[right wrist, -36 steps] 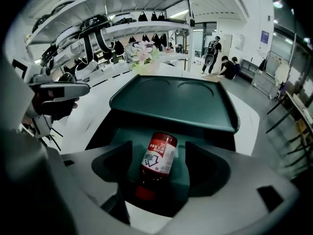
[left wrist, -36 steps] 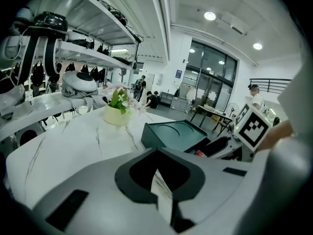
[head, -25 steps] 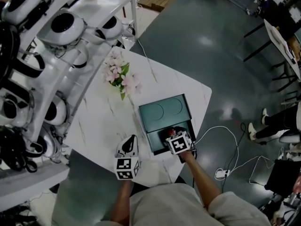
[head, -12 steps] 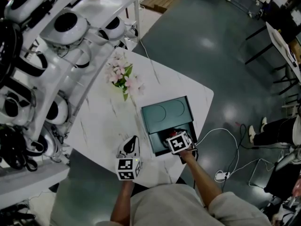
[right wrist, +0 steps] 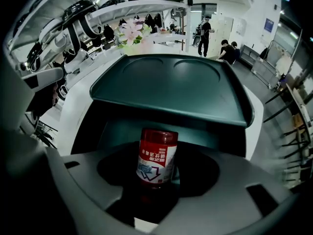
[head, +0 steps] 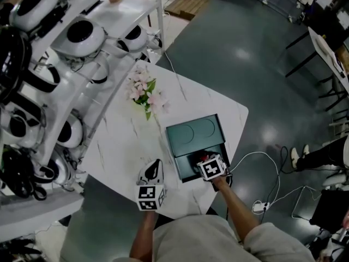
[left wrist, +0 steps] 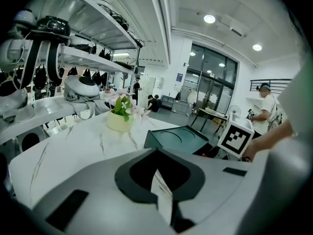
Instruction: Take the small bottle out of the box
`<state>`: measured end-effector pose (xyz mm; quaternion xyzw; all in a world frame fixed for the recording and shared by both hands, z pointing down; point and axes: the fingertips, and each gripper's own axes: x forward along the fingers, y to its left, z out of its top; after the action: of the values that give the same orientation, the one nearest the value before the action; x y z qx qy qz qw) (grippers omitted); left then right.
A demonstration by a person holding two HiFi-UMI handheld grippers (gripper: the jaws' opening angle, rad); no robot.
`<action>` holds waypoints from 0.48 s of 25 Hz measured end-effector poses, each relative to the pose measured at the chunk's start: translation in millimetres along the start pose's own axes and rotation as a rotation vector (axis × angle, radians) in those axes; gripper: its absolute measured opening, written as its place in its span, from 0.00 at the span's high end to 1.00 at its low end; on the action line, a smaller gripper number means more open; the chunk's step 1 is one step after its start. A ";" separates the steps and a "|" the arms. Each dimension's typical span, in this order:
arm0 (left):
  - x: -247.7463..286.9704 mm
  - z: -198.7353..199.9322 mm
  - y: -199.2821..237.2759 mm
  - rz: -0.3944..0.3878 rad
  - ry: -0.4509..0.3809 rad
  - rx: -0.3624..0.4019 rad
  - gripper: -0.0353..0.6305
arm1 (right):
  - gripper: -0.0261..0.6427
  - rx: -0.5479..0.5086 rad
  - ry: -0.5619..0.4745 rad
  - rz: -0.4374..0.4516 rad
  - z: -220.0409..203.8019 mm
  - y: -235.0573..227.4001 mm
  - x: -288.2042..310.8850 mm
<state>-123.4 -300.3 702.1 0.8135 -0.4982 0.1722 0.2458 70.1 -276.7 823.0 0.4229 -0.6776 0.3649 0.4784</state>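
Teal box [head: 197, 131] on the white table [head: 117, 146], head view: same spot as a second ago, and both my grippers are where they were. Right gripper [head: 207, 160] points down into the open compartment; left gripper [head: 151, 172] is off to the side.

Left gripper view: jaws together, nothing held.

Right gripper view: small bottle [right wrist: 156, 156], red-capped, upright in the box between my jaws. They have just been closing, but the pads are not pressing it.

Glossy marble-look table [head: 120, 141], matt green plastic box [head: 195, 132], small bottle [right wrist: 156, 158] with shiny red label, polished floor [head: 240, 53]
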 end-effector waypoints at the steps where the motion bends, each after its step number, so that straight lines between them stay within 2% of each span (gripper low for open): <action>1: -0.4 0.4 -0.6 0.000 -0.001 0.003 0.92 | 0.59 -0.012 -0.018 -0.002 1.9 -0.4 -2.5; 8: -2.2 2.7 -12.6 -0.016 -0.009 0.021 0.92 | 0.59 -0.049 -0.188 -0.012 18.3 1.6 -34.4; 12: -2.4 5.6 -19.0 -0.025 -0.008 0.033 0.92 | 0.59 -0.029 -0.278 -0.016 19.2 0.1 -54.2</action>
<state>-107.3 -294.4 691.9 0.8244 -0.4859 0.1740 0.2322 73.5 -281.8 765.8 0.4678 -0.7392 0.2890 0.3890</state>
